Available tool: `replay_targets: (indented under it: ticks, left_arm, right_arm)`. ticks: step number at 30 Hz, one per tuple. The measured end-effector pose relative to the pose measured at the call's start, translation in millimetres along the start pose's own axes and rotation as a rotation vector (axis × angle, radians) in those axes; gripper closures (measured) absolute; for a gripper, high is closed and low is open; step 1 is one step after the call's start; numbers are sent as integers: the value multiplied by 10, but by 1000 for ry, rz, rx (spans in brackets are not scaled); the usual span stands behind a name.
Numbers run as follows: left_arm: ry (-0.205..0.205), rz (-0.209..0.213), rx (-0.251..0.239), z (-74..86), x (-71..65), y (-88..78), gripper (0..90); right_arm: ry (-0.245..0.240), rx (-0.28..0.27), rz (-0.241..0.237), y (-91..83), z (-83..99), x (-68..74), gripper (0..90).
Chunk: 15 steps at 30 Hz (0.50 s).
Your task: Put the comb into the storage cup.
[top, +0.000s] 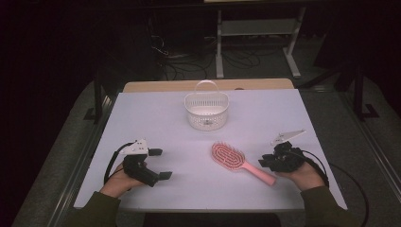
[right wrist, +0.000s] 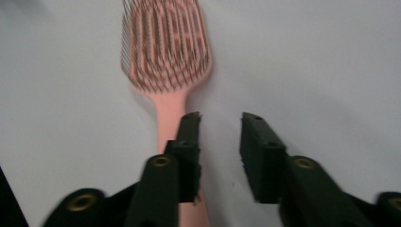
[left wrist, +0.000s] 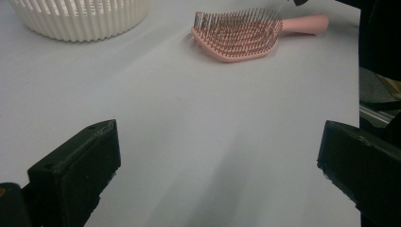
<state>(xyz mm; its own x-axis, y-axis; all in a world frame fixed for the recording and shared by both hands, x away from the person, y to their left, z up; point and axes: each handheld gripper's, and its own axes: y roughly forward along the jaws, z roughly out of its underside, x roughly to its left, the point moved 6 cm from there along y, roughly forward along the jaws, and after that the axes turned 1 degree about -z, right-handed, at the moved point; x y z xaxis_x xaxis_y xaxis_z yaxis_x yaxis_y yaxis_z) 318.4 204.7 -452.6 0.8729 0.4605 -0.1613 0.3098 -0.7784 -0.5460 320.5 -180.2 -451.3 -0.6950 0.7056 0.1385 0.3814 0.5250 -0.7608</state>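
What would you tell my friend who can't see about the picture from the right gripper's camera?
A pink hairbrush lies bristles-up on a pale table, its handle running down toward the camera. The right gripper hangs over that handle with its two black jaws a little apart, one jaw over the handle, the gap between them just beside it.

Right gripper point(top: 265, 162) beside pink hairbrush point(top: 235, 160) handle, white basket point(top: 206, 111) beyond.

Right gripper point(right wrist: 220, 125) fingers parted (narrowly); left gripper point(left wrist: 217, 156) wide.
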Motion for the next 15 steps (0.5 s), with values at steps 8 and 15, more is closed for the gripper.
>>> replay_targets:
  ticks: [8,15]
  left_arm:
    - [1,0,1,1,0,2,0]
    - [4,2,2,4,4,-2,0]
  right_arm:
    - [11,-139,15,23,-143,53,281]
    - [-18,-196,-3,119,-151,119,56]
